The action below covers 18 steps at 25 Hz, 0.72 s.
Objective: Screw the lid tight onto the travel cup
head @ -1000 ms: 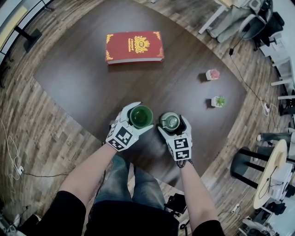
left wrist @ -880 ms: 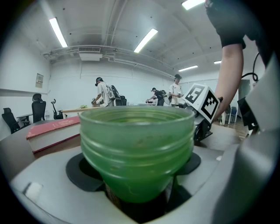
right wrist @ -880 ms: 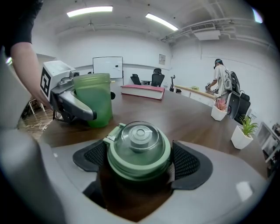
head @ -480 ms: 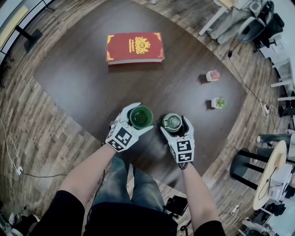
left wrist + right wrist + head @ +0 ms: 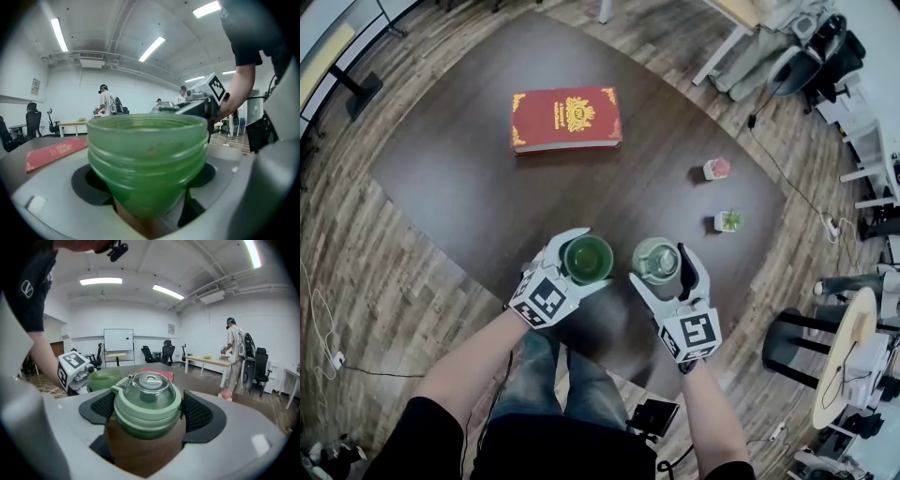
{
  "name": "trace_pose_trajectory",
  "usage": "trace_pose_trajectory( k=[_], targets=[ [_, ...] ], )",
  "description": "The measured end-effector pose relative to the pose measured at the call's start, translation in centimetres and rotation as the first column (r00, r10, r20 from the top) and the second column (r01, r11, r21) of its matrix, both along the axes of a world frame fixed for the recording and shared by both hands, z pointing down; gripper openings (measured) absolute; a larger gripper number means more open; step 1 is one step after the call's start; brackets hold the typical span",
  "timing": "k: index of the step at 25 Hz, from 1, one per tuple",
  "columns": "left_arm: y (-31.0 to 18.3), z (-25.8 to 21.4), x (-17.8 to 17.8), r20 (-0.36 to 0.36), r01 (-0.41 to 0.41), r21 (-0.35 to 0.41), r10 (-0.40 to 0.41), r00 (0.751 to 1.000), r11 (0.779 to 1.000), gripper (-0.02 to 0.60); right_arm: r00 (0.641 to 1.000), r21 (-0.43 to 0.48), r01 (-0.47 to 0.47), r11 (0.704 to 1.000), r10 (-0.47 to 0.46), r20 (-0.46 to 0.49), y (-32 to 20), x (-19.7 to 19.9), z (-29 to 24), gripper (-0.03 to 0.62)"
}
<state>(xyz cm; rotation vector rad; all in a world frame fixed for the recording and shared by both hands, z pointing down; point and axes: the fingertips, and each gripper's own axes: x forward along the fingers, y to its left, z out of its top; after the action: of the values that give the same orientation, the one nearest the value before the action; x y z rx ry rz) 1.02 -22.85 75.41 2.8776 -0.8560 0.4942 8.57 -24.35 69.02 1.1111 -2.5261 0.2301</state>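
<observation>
A: Travel cup, where?

B: Green travel cup [image 5: 147,159], mouth open, threads bare, upright between the fingers [image 5: 47,187] of the left gripper [image 5: 584,261]. The fingers are clenched on its lower body, one each side. The rim stands up past them.

A: And the lid?

B: Lid [image 5: 147,401], pale green with a clear dome, sits between the fingers [image 5: 199,414] of the right gripper [image 5: 661,265]. The pads bear on it at both sides: grasped, dome up.

A: Lid on the cup?

B: No, apart. In the head view the lid is just outside the left gripper's right-hand finger, level with the cup, with a gap between them. In the right gripper view the cup shows beyond that gripper's left-hand finger, with the left gripper's marker cube [image 5: 72,366] beside it.

A: What's beneath them?

B: Dark worktop [image 5: 450,159], near its close edge. Whether the cup's foot touches it, can't tell.

A: Further out?

B: Red book [image 5: 565,119], gold print, flat on the worktop, well beyond both sets of fingertips and nearer the left gripper's line. Two small potted plants, one pink [image 5: 716,169] and one green [image 5: 728,221], are beyond and outside the right gripper's fingers, near each other. Plank floor [image 5: 356,272] surrounds the worktop.

A: The room?

B: In the right gripper view, a person [image 5: 232,355] stands by a desk far past the fingertips, off to the right. A whiteboard [image 5: 118,341] is on the back wall, with office chairs near it.
</observation>
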Motion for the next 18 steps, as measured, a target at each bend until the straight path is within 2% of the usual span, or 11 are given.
trace_pose_trajectory(
  k=[3,5,9,13,18],
  targets=[
    [0.6,-4.8,0.9,-0.003,-0.056,-0.03,0.056,0.998,0.998,0.414,0.997,0.073,0.061,0.995,-0.064,0.037,1.3,-0.3,-8.2,0.466],
    [1.5,-8.3,1.7,0.02,-0.103,-0.054,0.104,0.994,0.993,0.414,0.993,0.094,0.096,0.991,-0.102,0.06,2.5,-0.2,-13.2,0.466],
    [3.4,-14.6,3.3,0.085,-0.228,-0.079,0.234,0.968,0.971,0.414,0.972,0.127,0.205,0.97,-0.217,0.088,4.5,-1.3,-20.9,0.466],
    [6.1,-19.3,5.6,0.136,-0.334,-0.091,0.344,0.929,0.938,0.414,0.928,0.103,0.361,0.927,-0.368,0.06,7.9,-3.2,-25.1,0.466],
    [7.8,-23.3,8.0,0.142,-0.413,-0.057,0.417,0.898,0.909,0.414,0.892,0.08,0.451,0.889,-0.453,0.007,9.4,-4.3,-27.5,0.466]
  ],
)
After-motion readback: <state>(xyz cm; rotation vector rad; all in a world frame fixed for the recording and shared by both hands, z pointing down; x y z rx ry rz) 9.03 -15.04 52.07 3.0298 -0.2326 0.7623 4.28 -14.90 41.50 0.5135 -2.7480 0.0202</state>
